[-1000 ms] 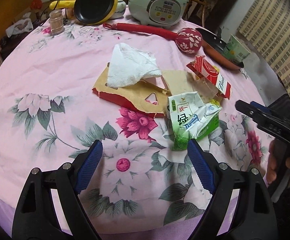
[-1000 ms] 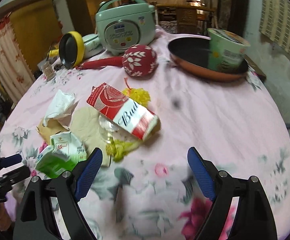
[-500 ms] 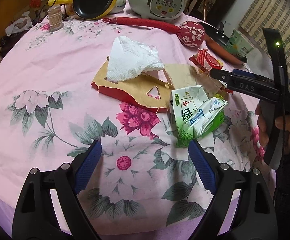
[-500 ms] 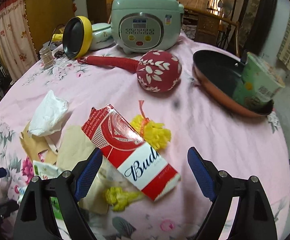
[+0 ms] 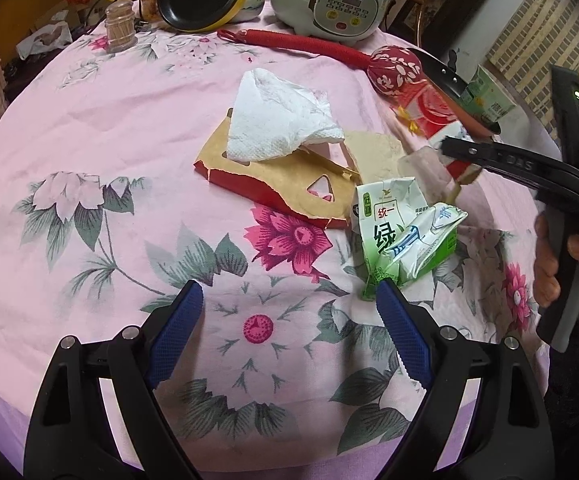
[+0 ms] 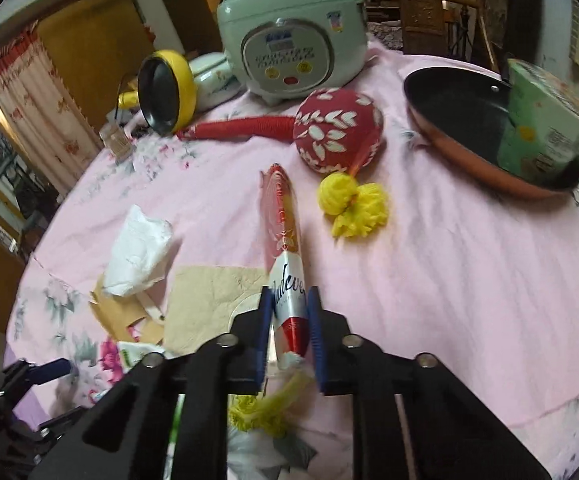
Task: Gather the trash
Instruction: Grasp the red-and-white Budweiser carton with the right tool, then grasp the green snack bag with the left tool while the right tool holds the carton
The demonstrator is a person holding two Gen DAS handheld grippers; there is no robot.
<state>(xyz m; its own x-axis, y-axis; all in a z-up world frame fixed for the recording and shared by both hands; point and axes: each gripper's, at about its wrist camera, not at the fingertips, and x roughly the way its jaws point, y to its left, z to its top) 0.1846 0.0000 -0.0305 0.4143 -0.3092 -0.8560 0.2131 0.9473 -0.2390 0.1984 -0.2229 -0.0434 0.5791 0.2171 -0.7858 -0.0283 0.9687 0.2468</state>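
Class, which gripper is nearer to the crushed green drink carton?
Left. The left gripper hangs open just before the green drink carton, while the right gripper is shut on the red Budweiser carton beyond.

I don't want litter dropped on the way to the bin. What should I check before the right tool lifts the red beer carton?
1. Right tool shut on the red beer carton: ok, both pads press its sides.
2. Grip position: not ok, it pinches one end and the rest sticks far out.
3. Yellow string scrap below the carton free of it: cannot tell.
4. Left tool out of the way: ok, open and empty, near the green drink carton.
5. Bin location: cannot tell, none in view.
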